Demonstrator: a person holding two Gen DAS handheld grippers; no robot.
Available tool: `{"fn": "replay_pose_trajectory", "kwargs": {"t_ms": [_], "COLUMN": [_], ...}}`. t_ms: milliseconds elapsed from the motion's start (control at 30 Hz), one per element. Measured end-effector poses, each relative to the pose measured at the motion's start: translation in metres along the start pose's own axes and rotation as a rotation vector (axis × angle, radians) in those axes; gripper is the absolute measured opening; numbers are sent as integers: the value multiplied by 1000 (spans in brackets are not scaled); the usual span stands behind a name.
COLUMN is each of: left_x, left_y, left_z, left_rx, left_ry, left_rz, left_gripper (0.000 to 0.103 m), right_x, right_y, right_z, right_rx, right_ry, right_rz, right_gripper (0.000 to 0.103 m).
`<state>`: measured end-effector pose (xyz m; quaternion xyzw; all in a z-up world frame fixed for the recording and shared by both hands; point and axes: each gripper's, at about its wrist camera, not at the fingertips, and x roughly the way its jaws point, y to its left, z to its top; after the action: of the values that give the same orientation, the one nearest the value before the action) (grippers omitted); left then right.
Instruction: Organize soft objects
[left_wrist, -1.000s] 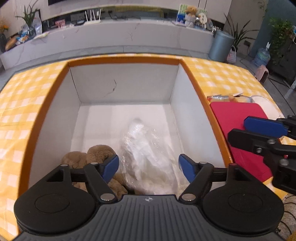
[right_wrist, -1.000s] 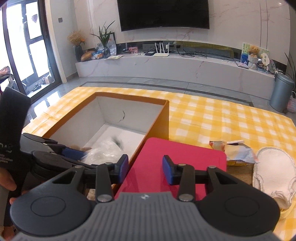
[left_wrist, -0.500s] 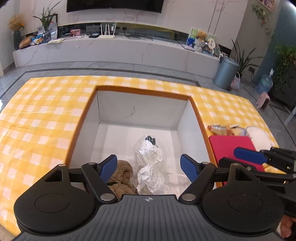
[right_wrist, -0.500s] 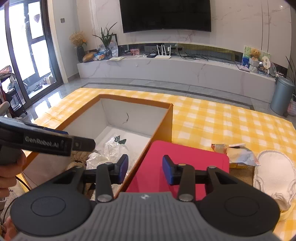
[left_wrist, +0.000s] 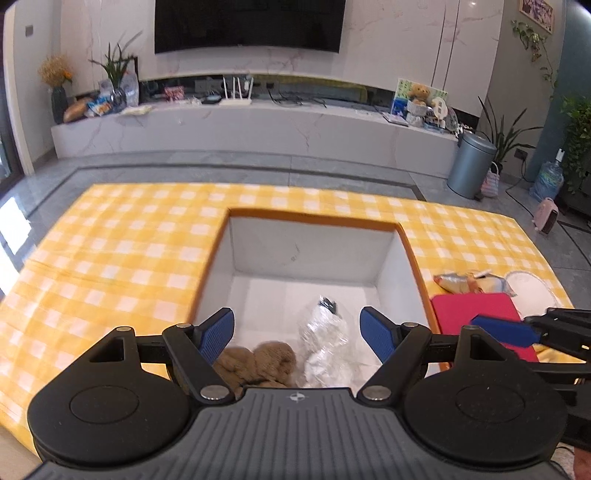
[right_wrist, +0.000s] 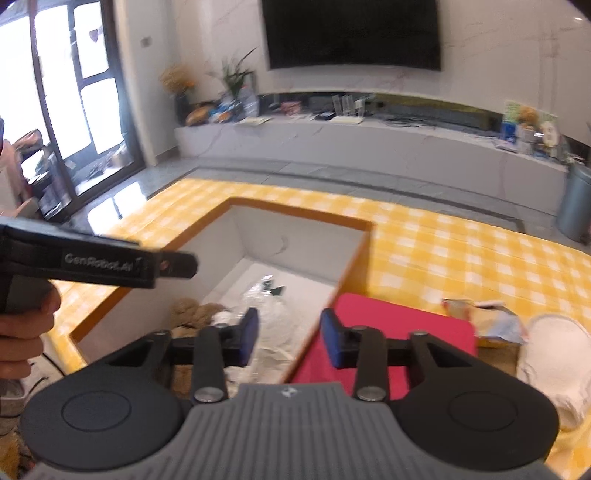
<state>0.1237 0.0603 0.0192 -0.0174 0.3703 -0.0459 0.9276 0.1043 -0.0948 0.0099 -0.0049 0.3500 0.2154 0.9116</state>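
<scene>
Left wrist view shows the left gripper (left_wrist: 297, 334) up above the box (left_wrist: 314, 218), its blue tongs spread wide with nothing between them. Down in the box lie a brown plush toy (left_wrist: 258, 360) and a clear plastic bag (left_wrist: 325, 339) with something white in it, side by side. So those two soft things look put away.

The right gripper (right_wrist: 289, 339) hangs over the edge of the box, next to the red cushion (right_wrist: 402, 325). Its tongs are closing, and they pinch nothing; only air is between them.

Still out on the yellow check cloth (right_wrist: 461, 258) are the red cushion, a crinkly packet (right_wrist: 484, 317) and a white fluffy thing (right_wrist: 554, 350), maybe a slipper.

I think the step now is picking the next soft thing. The red cushion is closest. The right gripper would need to open wide again, go down to the cushion's edge, and squeeze gently, because the cushion is flat and floppy.
</scene>
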Motion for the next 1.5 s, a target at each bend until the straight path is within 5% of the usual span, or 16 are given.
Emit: {"fn": "replay_pose_trajectory", "kwargs": {"t_ms": [167, 633, 900, 1100, 1367, 1500], "left_x": [-5, -4, -9, -5, -14, -26], "left_y": [15, 48, 54, 51, 43, 32], "left_z": [-1, 3, 4, 4, 4, 5], "left_rx": [-12, -102, -117, -102, -103, -93], "left_ry": [-34, -27, -36, -22, -59, -130], "left_rz": [58, 137, 103, 108, 97, 93], "left_gripper": [91, 88, 88, 88, 88, 88], "right_x": [27, 148, 154, 141, 111, 71], "right_y": [18, 69, 52, 68, 48, 30], "right_z": [19, 23, 21, 16, 24, 30], "right_rx": [-40, -230, -356, -355, -184, -105], "right_ry": [69, 391, 477, 506, 356, 154], "right_rz": [52, -32, -177, -53, 33, 68], "right_gripper": [25, 27, 25, 36, 55, 83]}}
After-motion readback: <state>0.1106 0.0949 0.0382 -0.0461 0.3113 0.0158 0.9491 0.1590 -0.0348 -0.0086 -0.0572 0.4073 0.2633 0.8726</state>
